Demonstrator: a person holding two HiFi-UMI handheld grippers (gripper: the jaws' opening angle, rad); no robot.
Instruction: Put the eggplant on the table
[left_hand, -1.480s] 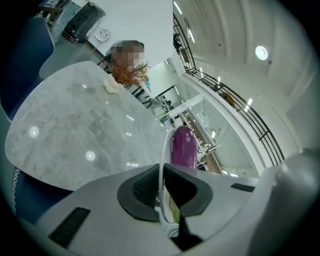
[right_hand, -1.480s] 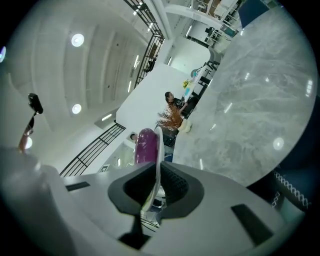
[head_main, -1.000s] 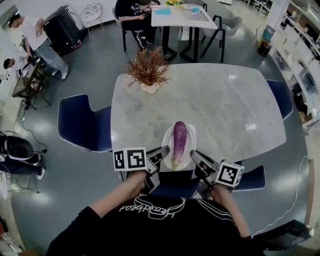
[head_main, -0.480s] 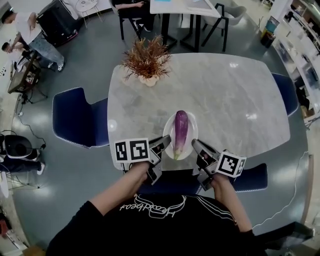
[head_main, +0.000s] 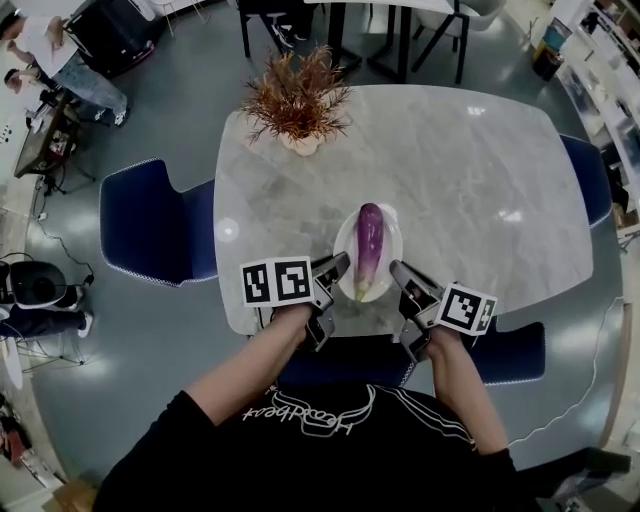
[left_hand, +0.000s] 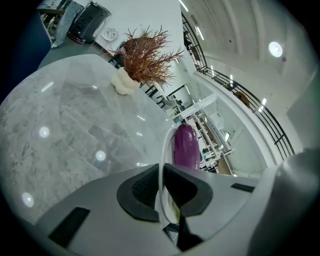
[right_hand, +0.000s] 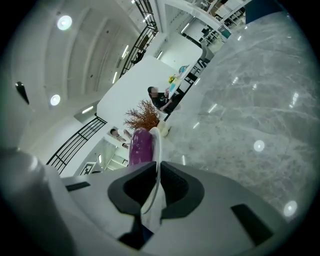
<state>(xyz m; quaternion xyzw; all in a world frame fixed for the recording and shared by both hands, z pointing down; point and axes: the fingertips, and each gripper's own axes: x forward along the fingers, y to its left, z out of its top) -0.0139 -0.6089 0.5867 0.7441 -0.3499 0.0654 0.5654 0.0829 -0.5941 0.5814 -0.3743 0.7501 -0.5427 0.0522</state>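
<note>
marble table (head_main: 470, 170), grey floor (head_main: 150, 345) | eggplant (head_main: 369, 235) on plate (head_main: 393, 250) | left gripper (head_main: 342, 264), right gripper (head_main: 398, 269) clamped on plate rim

Bright, even overhead light fills all three views. A round white ceiling lamp (right_hand: 64, 22) glows at eleven o'clock in the right gripper view, and small glare spots dot the polished grey marble tabletop (head_main: 470, 180). Fisheye distortion bends every edge into black corners, and the nearest foreground is soft.

White script (head_main: 310, 418) on black shirt (head_main: 300, 478), upside down, not legible
</note>
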